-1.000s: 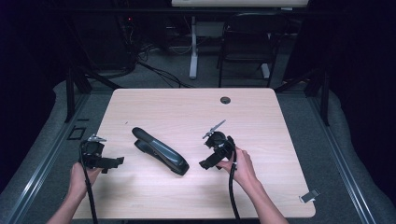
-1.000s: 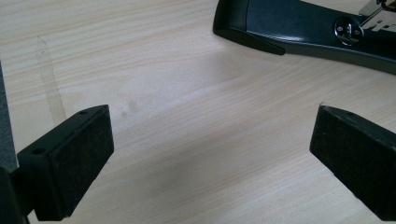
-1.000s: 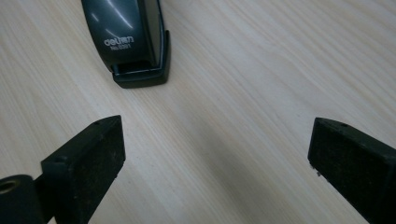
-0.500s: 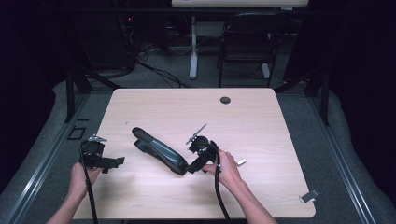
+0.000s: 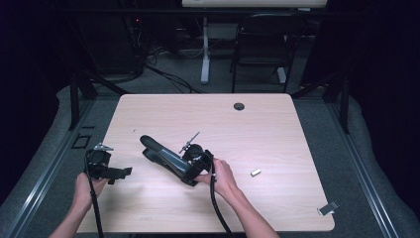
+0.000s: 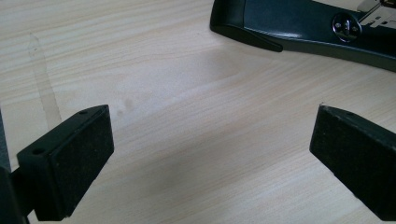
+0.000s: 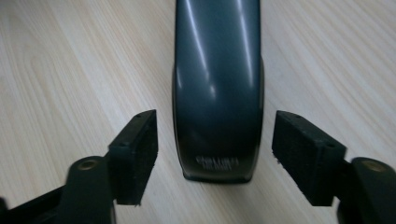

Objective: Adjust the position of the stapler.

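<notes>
Two spread jaws of right gripper point(image 7: 212, 156) straddling stapler point(image 7: 217, 88), perhaps off-centre; could skid sideways on closing.

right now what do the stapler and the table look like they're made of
The stapler looks like dark moulded plastic with a glossy finish: light streaks reflect along its smooth top. A shiny rivet in the left gripper view suggests some metal parts. The table shows pale wood grain with a flat matte surface, likely laminate or veneer; which one is unclear. The right claw straddles the stapler's end, jaws apart.
</notes>
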Tool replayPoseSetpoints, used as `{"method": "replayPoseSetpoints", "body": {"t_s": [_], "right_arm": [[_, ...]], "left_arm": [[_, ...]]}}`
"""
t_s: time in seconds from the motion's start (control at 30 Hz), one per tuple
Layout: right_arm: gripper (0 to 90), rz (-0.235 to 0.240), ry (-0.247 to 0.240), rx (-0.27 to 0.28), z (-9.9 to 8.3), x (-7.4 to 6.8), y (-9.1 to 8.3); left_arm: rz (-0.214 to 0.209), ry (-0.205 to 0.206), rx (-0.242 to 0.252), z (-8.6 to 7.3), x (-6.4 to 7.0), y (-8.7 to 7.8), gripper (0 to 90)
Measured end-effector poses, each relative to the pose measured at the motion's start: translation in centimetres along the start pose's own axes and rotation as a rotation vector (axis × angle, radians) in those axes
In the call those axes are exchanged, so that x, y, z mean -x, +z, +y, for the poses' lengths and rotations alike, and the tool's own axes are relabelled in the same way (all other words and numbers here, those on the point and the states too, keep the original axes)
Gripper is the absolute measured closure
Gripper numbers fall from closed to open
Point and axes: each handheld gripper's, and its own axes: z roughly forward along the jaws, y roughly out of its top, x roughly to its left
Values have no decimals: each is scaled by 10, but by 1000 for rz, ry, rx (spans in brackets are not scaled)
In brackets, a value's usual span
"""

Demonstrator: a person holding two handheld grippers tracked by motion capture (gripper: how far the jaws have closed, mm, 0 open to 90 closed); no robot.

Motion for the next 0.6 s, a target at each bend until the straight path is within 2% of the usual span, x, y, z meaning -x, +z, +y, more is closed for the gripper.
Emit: {"method": "replayPoseSetpoints", "body": {"t_s": [0.1, 0.17, 0.3, 0.47, 0.6], "right_arm": [[373, 0, -6, 0, 6, -3, 5], [398, -31, -16, -8, 11, -6, 9], [431, -25, -7, -13, 15, -3, 14], [430, -13, 2, -4, 15, 0, 18], [450, -70, -15, 5, 14, -8, 17]], "left_arm": [[-2, -1, -2, 0, 0, 0, 0], [-3, -1, -2, -1, -1, 0, 0], [-4, -4, -5, -1, -1, 0, 0], [-3, 3, -9, -1, 0, 2, 0], [-3, 5, -9, 0, 2, 2, 0]]}}
